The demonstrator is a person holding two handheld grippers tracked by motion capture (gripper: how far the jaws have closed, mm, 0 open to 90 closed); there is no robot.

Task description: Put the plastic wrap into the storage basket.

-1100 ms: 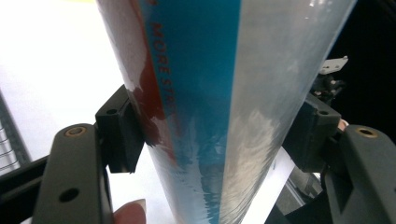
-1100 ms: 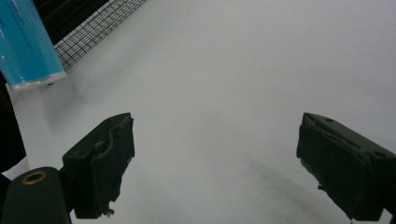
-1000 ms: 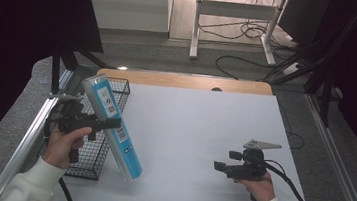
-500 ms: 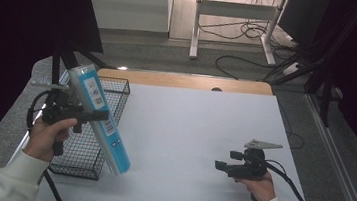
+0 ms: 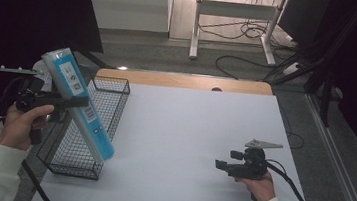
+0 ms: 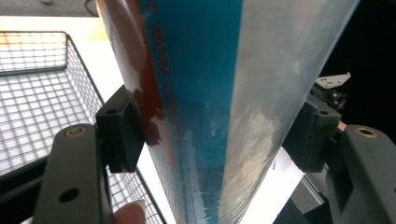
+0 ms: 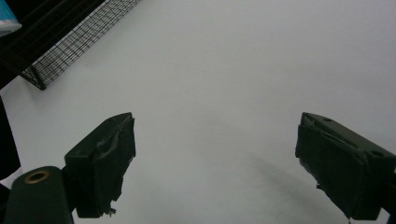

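A long blue and silver packet (image 5: pixel 78 102) hangs tilted above the black wire basket (image 5: pixel 117 90), its top end up and to the left, its lower end over the basket's near right side. My left gripper (image 5: pixel 73 103) is shut on its middle; in the left gripper view both black pads (image 6: pixel 122 135) press the packet (image 6: pixel 219 93) from either side. My right gripper (image 5: pixel 220 163) rests low over the white table top at the right, its jaws wide apart with nothing between them (image 7: pixel 215 163).
The white table top (image 5: pixel 198 133) spreads between the basket and the right hand. A wooden strip (image 5: pixel 183 81) edges its far side. The basket's corner (image 7: pixel 42 70) lies far left in the right gripper view. Desk legs and cables stand on the floor behind.
My left hand has lifted the packet up and to the left, from beside the basket's right wall to over the basket. The right hand has kept still.
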